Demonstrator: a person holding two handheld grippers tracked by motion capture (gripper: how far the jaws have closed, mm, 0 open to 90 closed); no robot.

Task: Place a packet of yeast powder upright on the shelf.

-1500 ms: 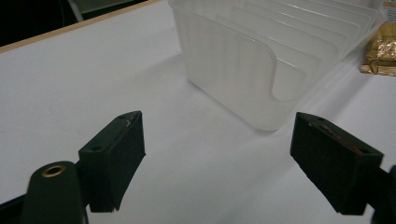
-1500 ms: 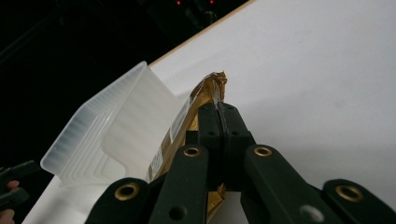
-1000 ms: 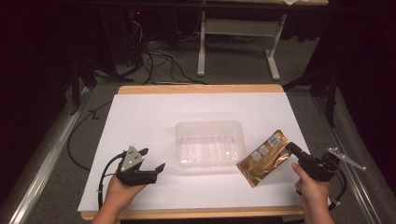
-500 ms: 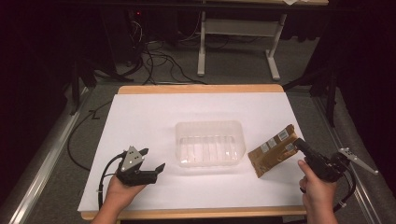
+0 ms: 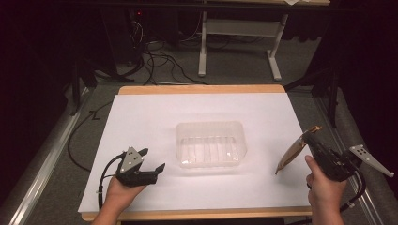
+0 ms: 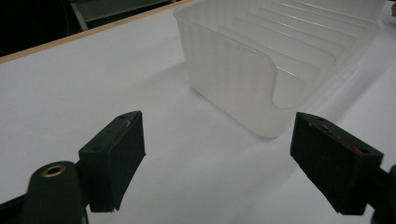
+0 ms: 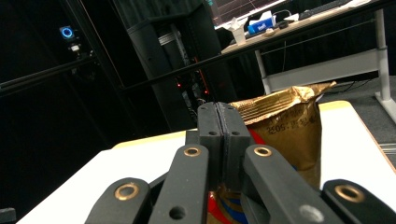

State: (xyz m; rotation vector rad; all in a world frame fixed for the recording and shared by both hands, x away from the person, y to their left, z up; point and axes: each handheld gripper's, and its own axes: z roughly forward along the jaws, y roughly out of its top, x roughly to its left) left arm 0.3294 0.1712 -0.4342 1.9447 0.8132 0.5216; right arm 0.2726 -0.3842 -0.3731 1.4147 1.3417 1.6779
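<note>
The right gripper (image 5: 313,140) has its jaws clamped on a gold foil packet (image 5: 293,154), holding it tilted above the right side of the white tabletop (image 5: 155,117), its lower corner close to the surface. In the right gripper view the packet (image 7: 285,126) rises behind the pressed-together jaws. A clear plastic tray (image 5: 211,144) sits at the middle of the tabletop, well apart from the packet. The left gripper (image 5: 152,160) rests near the front left edge, jaws wide and empty, pointing toward the tray (image 6: 261,60).
</note>
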